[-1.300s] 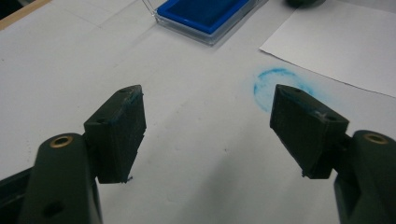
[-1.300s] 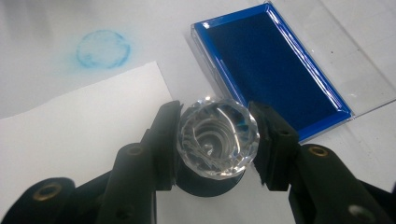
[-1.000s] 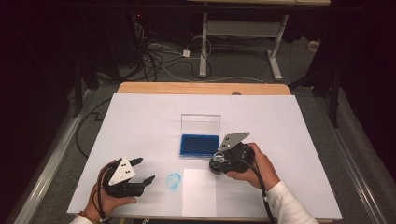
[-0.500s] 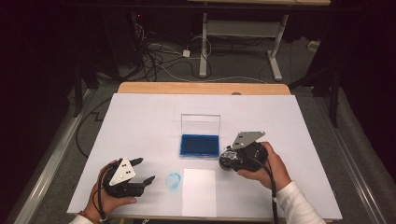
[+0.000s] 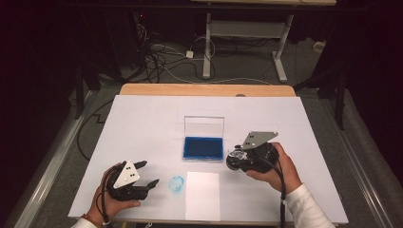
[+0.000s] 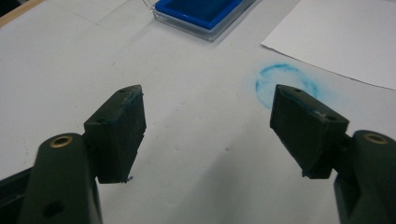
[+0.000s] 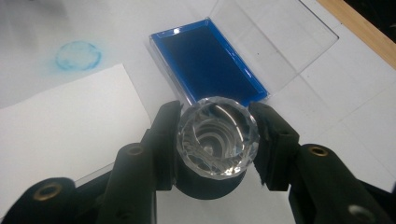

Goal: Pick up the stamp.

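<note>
Clamped between the right gripper's (image 7: 217, 140) jaws, a faceted clear stamp (image 7: 217, 136) hangs just right of the open blue ink pad (image 5: 203, 147); a tilt could smear the near paper sheet (image 5: 203, 195).

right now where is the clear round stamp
The clear stamp sits clamped in the right claw, just right of the open blue ink pad in the high view.

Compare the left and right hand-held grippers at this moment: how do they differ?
The left hand-held gripper is open with nothing between its jaws; the right hand-held gripper is shut on a clear faceted stamp. The left sits beside the blue ink ring on the table; the right sits beside the open blue ink pad. Both have black jaws.
</note>
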The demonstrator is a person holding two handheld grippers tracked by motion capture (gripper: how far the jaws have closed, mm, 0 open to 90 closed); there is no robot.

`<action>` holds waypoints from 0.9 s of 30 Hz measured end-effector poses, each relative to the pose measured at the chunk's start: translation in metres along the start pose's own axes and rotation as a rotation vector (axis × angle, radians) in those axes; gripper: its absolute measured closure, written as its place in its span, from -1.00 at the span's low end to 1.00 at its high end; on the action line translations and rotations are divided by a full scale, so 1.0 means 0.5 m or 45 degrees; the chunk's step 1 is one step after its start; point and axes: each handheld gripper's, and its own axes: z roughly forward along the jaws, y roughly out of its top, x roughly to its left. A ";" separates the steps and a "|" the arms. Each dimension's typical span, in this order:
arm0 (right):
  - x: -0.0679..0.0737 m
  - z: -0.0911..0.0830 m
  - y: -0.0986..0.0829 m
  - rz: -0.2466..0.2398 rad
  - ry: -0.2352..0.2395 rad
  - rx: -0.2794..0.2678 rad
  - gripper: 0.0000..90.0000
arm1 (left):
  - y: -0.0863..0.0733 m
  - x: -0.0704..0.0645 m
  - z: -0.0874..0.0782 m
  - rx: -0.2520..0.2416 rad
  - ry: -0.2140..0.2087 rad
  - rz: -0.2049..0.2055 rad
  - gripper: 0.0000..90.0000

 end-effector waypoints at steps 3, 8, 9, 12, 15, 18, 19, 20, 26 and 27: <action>0.000 -0.002 0.003 -0.005 0.007 -0.017 0.26 | 0.001 0.001 0.004 0.003 -0.006 -0.001 -0.42; 0.000 -0.004 0.007 -0.012 0.010 -0.030 0.26 | -0.002 0.001 0.006 0.015 0.006 0.000 -0.42; 0.000 -0.004 0.009 -0.013 0.010 -0.033 0.26 | -0.002 0.001 0.006 0.018 0.005 0.001 -0.42; 0.003 -0.005 0.013 -0.021 0.014 -0.046 0.26 | -0.003 0.001 0.007 0.028 0.004 0.004 -0.42; 0.005 -0.006 0.015 -0.030 0.015 -0.049 0.26 | -0.003 -0.003 0.007 0.029 0.001 0.008 -0.42; 0.009 -0.008 0.019 -0.031 0.016 -0.064 0.26 | -0.004 -0.005 0.008 0.034 -0.001 0.013 -0.42; 0.012 -0.009 0.023 -0.038 0.017 -0.076 0.26 | -0.005 -0.006 0.008 0.035 -0.003 0.010 -0.42; 0.012 -0.009 0.025 -0.043 0.016 -0.075 0.26 | -0.005 -0.005 0.008 0.037 -0.004 0.009 -0.42; 0.018 -0.008 0.034 -0.058 0.030 -0.093 0.26 | -0.006 -0.005 0.009 0.036 -0.013 0.000 -0.42; 0.019 -0.008 0.035 -0.060 0.030 -0.093 0.26 | -0.005 -0.005 0.009 0.029 -0.017 -0.006 -0.42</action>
